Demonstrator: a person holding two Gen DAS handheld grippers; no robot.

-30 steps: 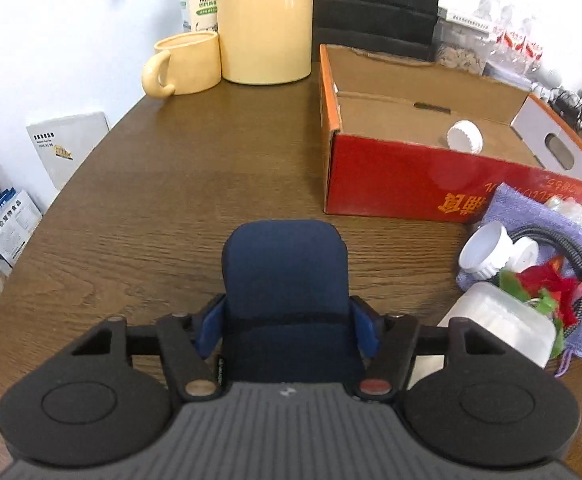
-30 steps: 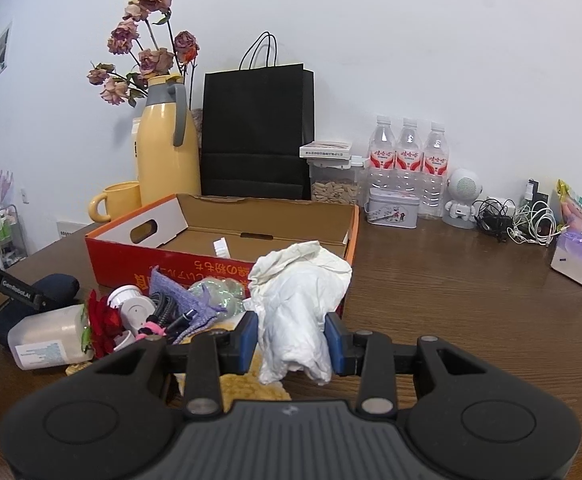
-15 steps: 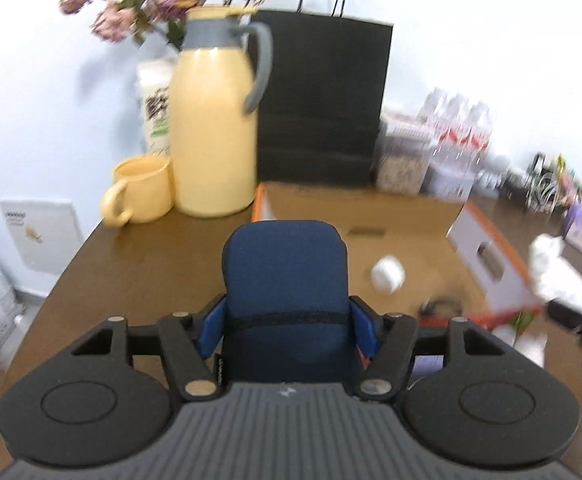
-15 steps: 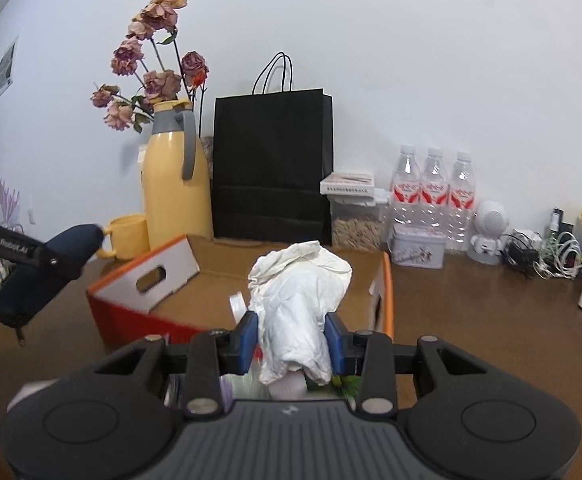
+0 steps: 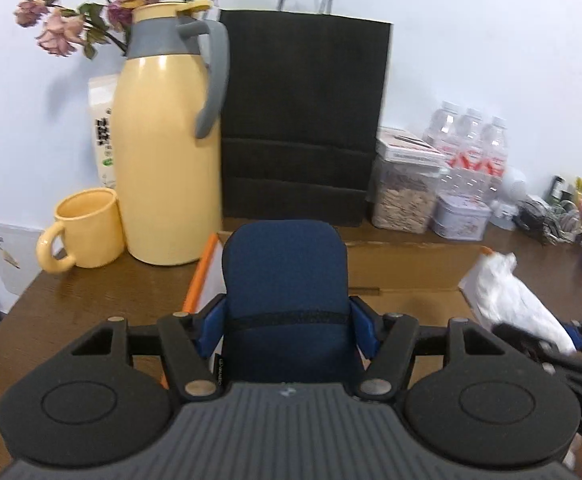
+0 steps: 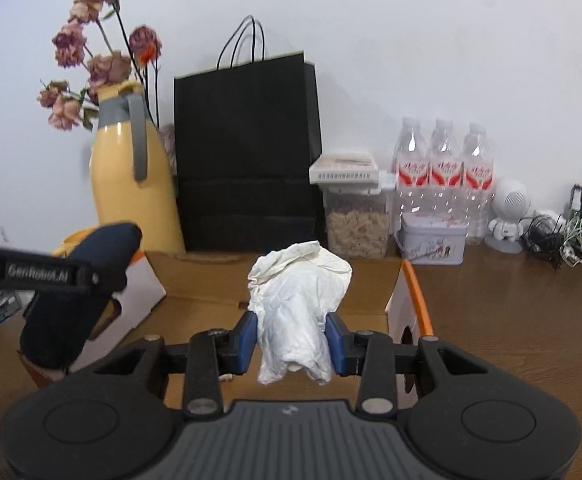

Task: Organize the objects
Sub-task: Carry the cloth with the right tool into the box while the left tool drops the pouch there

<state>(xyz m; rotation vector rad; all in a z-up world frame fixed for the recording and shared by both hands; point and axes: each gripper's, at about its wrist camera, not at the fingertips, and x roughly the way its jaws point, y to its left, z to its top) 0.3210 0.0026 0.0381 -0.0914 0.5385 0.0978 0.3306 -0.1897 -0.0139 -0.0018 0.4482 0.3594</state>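
My left gripper (image 5: 287, 326) is shut on a dark blue soft case (image 5: 285, 280) and holds it in the air over the left end of the open cardboard box (image 5: 403, 268). My right gripper (image 6: 293, 338) is shut on a crumpled white cloth (image 6: 297, 300) and holds it above the same box (image 6: 203, 280), near its right end. The case and left gripper also show in the right wrist view (image 6: 79, 284). The white cloth shows at the right of the left wrist view (image 5: 511, 300). The box floor under both grippers is mostly hidden.
Behind the box stand a yellow thermos jug (image 5: 167, 160) with dried flowers, a yellow mug (image 5: 87, 230), a black paper bag (image 5: 303, 120), a clear food jar (image 6: 357, 220), a small tin (image 6: 431, 240), water bottles (image 6: 443, 168) and tangled cables (image 6: 571, 236) on the wooden table (image 6: 511, 320).
Both grippers have risen from the table's clutter and moved over the box, each keeping its hold. The pile of small items has dropped out of view.
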